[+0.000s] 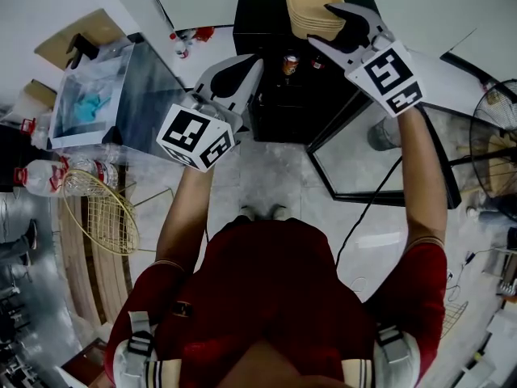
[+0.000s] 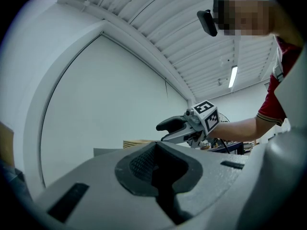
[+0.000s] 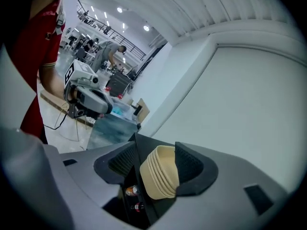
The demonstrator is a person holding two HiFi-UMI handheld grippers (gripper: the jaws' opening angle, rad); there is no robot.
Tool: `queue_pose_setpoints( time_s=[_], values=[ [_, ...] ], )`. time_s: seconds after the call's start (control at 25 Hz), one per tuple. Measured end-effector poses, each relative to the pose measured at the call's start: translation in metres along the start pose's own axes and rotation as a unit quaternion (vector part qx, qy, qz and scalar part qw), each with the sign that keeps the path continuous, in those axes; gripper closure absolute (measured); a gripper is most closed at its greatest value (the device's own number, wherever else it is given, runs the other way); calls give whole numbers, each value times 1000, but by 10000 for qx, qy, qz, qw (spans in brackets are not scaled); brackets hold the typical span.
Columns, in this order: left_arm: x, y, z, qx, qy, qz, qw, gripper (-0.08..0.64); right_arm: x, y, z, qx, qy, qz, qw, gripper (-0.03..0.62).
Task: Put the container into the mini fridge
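A stack of tan containers [image 1: 309, 5] rests on top of the black mini fridge [image 1: 266, 14]; the right gripper view shows the stack [image 3: 160, 174] too. The fridge's glass door [image 1: 380, 156] is swung open to the right. My right gripper [image 1: 323, 27] is open at the stack's right end. In its own view the right gripper [image 3: 156, 169] has the stack showing between its jaws, with no pad pressing it. My left gripper [image 1: 250, 69] is shut and empty, beside the fridge's left front corner. In its own view the left gripper [image 2: 156, 169] faces a white wall.
Cans [image 1: 289, 63] stand inside the fridge. A glass-topped box [image 1: 97, 95] stands at the left, with water bottles [image 1: 48, 176] and a wire basket [image 1: 101, 208] below it. A fan [image 1: 497, 144] is at the right edge. A cable [image 1: 363, 217] runs over the floor.
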State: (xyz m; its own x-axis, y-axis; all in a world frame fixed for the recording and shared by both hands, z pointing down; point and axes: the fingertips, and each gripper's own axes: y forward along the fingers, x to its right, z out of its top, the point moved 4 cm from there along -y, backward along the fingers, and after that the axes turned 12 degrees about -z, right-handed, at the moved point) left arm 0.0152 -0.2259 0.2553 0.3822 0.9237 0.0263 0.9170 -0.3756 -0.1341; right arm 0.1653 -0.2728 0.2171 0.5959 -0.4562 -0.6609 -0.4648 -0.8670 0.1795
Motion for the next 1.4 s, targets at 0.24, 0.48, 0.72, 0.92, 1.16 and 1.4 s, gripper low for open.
queue_pose_setpoints(
  time_s=[0.24,0.48,0.72,0.92,1.16,1.4],
  values=[
    [-8,-4,-2,-11,0,6,10000,554,-1,22,-10,-450,-483,455,9968,331],
    [-14,-6,-4,-24,-22,-18,10000,554,-6,38,-22,-849,-782,904,9892,330],
    [-13,-3,-6,-19,-41,-62,10000,554,-5,49,-33,-1180,-1071,1131,9807,353],
    [-15,-4,-6,3,-55,-67,10000,554,-8,55,-39,-1441,-1331,1287,9721,379],
    [-14,-6,-8,18,-79,-70,9999,554,-10,57,-42,-1663,-1640,1378,9625,425],
    [-13,-8,-8,25,-98,-91,9999,554,-13,57,-42,-1760,-1827,1518,9553,454]
  ],
)
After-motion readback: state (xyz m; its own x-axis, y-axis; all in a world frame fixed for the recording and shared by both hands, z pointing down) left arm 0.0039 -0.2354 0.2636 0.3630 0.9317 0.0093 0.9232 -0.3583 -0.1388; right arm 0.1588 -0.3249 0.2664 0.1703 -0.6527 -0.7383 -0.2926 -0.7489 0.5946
